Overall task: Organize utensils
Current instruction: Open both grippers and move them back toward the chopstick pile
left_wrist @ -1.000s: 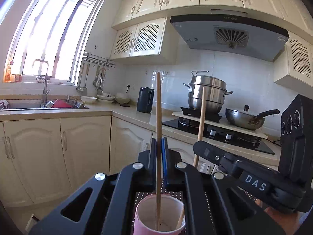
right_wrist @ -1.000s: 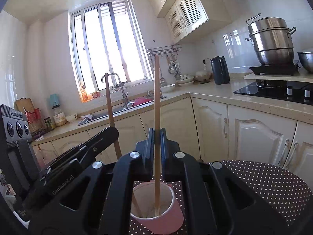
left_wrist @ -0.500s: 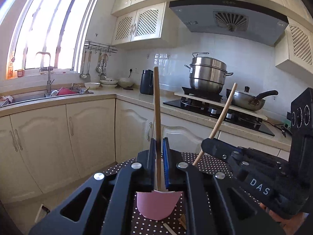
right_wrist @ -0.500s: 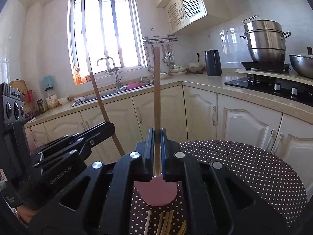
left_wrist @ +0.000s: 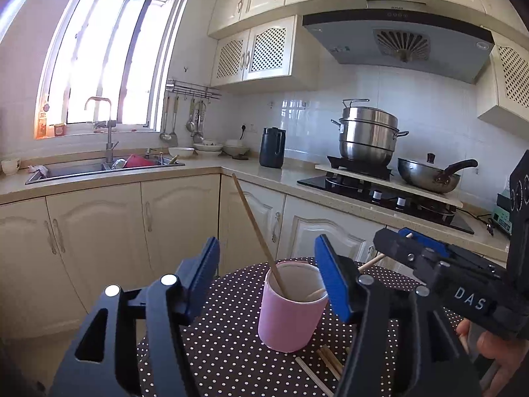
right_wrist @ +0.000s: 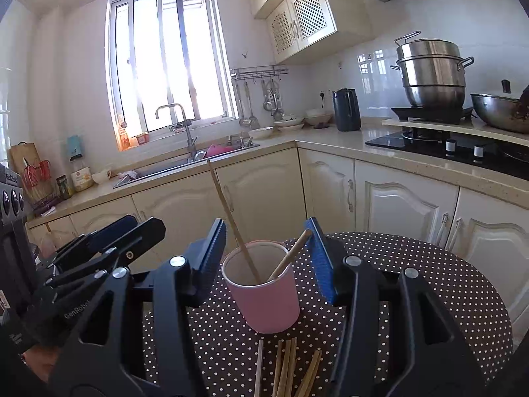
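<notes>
A pink cup [left_wrist: 289, 311] [right_wrist: 266, 297] stands on a round table [left_wrist: 224, 334] [right_wrist: 429, 281] with a dark polka-dot cloth. Two wooden chopsticks stand loose in the cup. One chopstick [left_wrist: 256, 228] [right_wrist: 229, 215] leans left, the other [left_wrist: 368, 262] [right_wrist: 291, 253] leans right. My left gripper [left_wrist: 266, 248] is just short of the cup, its jaws opening, with nothing pressed between the pads. My right gripper [right_wrist: 267, 223] is the same, its jaws opening around bare air near the cup. Several more chopsticks [left_wrist: 325, 365] [right_wrist: 287, 369] lie on the cloth in front of the cup.
Cream cabinets and a counter [left_wrist: 205, 172] run behind the table, with a sink [right_wrist: 185, 162], a black kettle [left_wrist: 272, 147], and a hob bearing a steel steamer pot [left_wrist: 367, 135] and a wok [left_wrist: 429, 173]. A hand [left_wrist: 496, 357] grips the right tool.
Both grippers were shut on upright chopsticks over the cup. They have let go and drawn back, and both chopsticks now lean inside the cup.
</notes>
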### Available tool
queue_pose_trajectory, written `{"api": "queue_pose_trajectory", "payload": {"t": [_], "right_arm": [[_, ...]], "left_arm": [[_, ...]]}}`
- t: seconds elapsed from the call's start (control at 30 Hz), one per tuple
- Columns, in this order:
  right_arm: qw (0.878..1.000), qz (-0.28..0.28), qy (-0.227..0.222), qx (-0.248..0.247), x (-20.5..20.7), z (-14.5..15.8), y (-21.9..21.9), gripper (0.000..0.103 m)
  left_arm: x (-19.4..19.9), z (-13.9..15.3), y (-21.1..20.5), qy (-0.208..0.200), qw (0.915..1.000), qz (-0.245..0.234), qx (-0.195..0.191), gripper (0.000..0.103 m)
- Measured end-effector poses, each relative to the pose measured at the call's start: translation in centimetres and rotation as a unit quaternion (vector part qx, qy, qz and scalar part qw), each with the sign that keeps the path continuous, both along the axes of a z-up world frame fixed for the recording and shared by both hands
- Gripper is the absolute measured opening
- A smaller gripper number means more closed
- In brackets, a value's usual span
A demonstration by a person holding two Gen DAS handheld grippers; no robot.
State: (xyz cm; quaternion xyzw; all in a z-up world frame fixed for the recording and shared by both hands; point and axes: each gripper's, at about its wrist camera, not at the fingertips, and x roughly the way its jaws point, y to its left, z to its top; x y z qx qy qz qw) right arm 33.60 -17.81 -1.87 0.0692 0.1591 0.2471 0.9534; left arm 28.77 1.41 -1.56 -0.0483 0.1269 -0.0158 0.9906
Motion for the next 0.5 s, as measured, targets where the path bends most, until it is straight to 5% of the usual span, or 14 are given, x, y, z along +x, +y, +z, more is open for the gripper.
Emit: {"api": "queue_pose_trajectory", "payload": {"t": [0.5], "right_arm": [[0.998, -0.02, -0.026, -0.044, -8.4, 1.4, -1.1, 0.054]], "left_arm": [[-8.0, 1.7, -1.0, -0.017, 0.9995, 0.018, 0.019, 0.073]]}}
